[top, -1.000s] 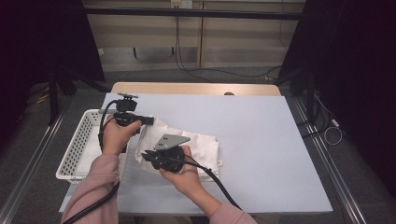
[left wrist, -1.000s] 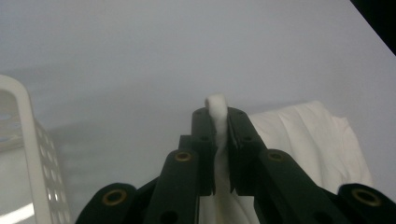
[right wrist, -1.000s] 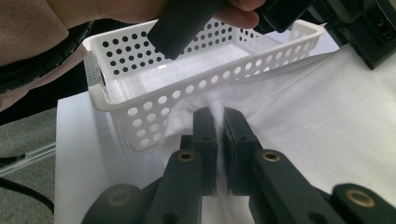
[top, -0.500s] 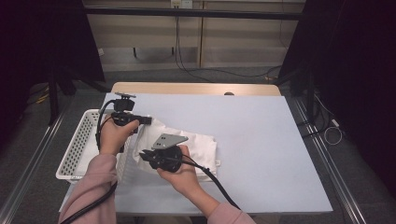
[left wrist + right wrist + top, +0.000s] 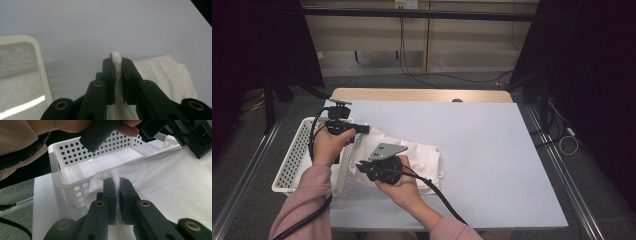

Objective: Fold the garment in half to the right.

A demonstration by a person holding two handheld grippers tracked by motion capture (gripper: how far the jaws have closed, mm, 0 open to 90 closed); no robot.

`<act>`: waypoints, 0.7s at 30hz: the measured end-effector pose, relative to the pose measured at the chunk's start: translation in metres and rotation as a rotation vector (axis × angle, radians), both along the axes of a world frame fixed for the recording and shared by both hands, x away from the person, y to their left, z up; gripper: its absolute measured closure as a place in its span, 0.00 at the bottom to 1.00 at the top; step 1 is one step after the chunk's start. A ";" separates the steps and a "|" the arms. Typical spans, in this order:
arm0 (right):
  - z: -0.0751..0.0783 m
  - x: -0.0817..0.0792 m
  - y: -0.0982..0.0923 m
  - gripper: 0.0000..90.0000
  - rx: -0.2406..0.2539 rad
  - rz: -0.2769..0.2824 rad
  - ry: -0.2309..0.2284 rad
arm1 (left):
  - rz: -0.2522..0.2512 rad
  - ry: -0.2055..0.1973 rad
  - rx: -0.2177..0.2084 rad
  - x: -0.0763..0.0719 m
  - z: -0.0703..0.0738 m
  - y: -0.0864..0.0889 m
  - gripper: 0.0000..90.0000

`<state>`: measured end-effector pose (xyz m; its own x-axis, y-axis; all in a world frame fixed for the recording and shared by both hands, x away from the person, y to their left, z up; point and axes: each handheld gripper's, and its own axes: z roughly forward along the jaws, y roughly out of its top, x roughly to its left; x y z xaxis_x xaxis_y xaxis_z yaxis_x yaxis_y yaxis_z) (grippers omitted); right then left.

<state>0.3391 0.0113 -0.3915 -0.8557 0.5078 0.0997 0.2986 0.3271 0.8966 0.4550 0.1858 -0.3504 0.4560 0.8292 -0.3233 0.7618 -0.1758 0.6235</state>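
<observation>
At left centre of the high view the left gripper [image 5: 362, 129] pinches the white cloth [image 5: 424, 157] beside the perforated white basket [image 5: 292, 160]. Just right and lower, the right gripper [image 5: 359, 165] clamps another fold of it, the cloth lying mid-frame on the table [image 5: 492, 160]

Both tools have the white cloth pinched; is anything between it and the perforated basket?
Nothing visible: the white cloth already drapes against the near wall of the basket, whose inside looks bare in the right gripper view.

white cloth [image 5: 419, 155], rumpled, on the table beside the basket, two edges pinched up
</observation>
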 end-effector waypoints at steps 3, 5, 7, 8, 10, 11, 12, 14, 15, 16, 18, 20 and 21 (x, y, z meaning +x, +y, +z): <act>0.000 0.000 0.003 0.95 -0.001 0.003 -0.003 | 0.004 0.015 -0.007 -0.001 -0.001 0.002 0.92; 0.000 0.000 0.004 0.95 0.000 0.006 0.001 | -0.003 0.006 0.005 0.000 -0.001 0.004 0.92; -0.001 0.000 0.005 0.95 0.005 0.008 -0.001 | 0.002 0.014 0.000 -0.001 -0.002 0.005 0.92; -0.001 0.000 0.005 0.95 0.005 0.008 -0.001 | 0.010 0.020 -0.007 -0.001 -0.003 0.005 0.92; -0.002 0.000 0.006 0.95 0.004 0.008 0.003 | 0.008 0.013 -0.002 -0.001 -0.003 0.006 0.92; -0.002 0.001 0.007 0.95 0.005 0.009 0.000 | 0.007 0.011 0.001 0.000 -0.003 0.007 0.92; -0.002 0.001 0.007 0.95 0.008 0.010 0.004 | 0.008 0.010 0.002 0.000 -0.003 0.007 0.92; -0.002 0.001 0.008 0.95 0.013 0.009 0.007 | 0.008 0.012 0.005 -0.001 -0.003 0.008 0.92; -0.002 0.000 0.008 0.95 0.013 0.011 0.007 | 0.008 0.011 0.004 -0.001 -0.002 0.009 0.92; -0.002 0.001 0.008 0.95 0.007 0.010 0.002 | 0.008 0.012 0.006 -0.001 -0.002 0.009 0.92; -0.001 0.000 0.010 0.95 0.021 0.010 0.009 | 0.010 0.012 0.007 -0.002 -0.001 0.011 0.92; 0.000 0.000 0.011 0.95 0.014 0.012 0.003 | 0.016 0.013 0.007 -0.002 0.001 0.012 0.92; 0.001 -0.001 0.012 0.95 0.021 0.014 0.001 | 0.014 0.016 0.006 -0.003 0.001 0.012 0.92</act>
<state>0.3382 0.0233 -0.3910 -0.8627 0.4933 0.1115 0.2952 0.3123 0.9029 0.4523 0.1982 -0.3492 0.4390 0.8376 -0.3251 0.7739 -0.1687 0.6104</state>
